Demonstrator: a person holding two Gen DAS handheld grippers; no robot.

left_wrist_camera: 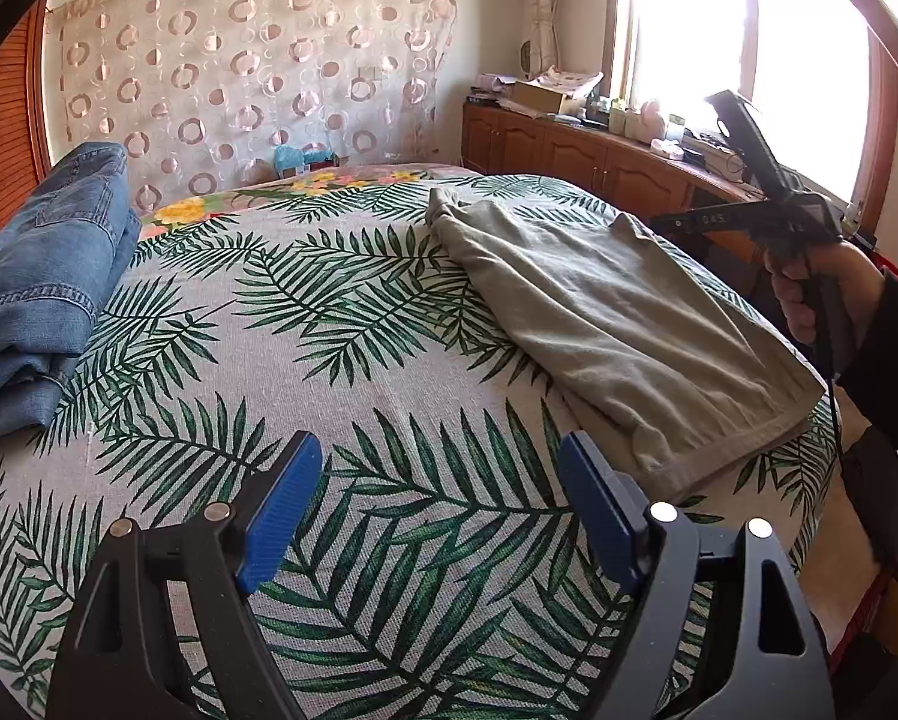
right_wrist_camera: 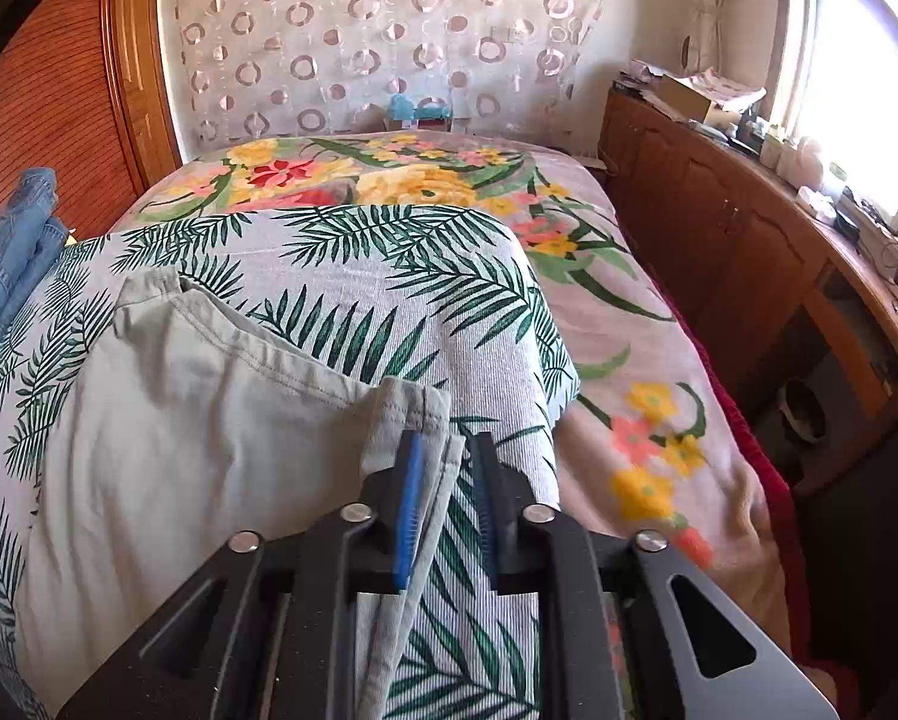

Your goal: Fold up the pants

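Grey-green pants [left_wrist_camera: 616, 324] lie flat on the leaf-print cloth [left_wrist_camera: 341, 360] on the bed, folded lengthwise; they also show in the right wrist view [right_wrist_camera: 197, 420]. My left gripper [left_wrist_camera: 443, 480] is open and empty above the cloth, just left of the pants' near hem. My right gripper [right_wrist_camera: 443, 456] has its jaws narrowly apart with a corner of the pants [right_wrist_camera: 407, 414] between them, against the left blue pad. The right gripper also shows in the left wrist view [left_wrist_camera: 676, 219] at the pants' far right corner.
A folded pair of blue jeans [left_wrist_camera: 41, 288] lies at the cloth's left edge. A floral blanket [right_wrist_camera: 628, 360] covers the bed beyond the cloth. A wooden cabinet [right_wrist_camera: 748, 252] with clutter runs along the right under the window. A wooden headboard [right_wrist_camera: 41, 96] stands at left.
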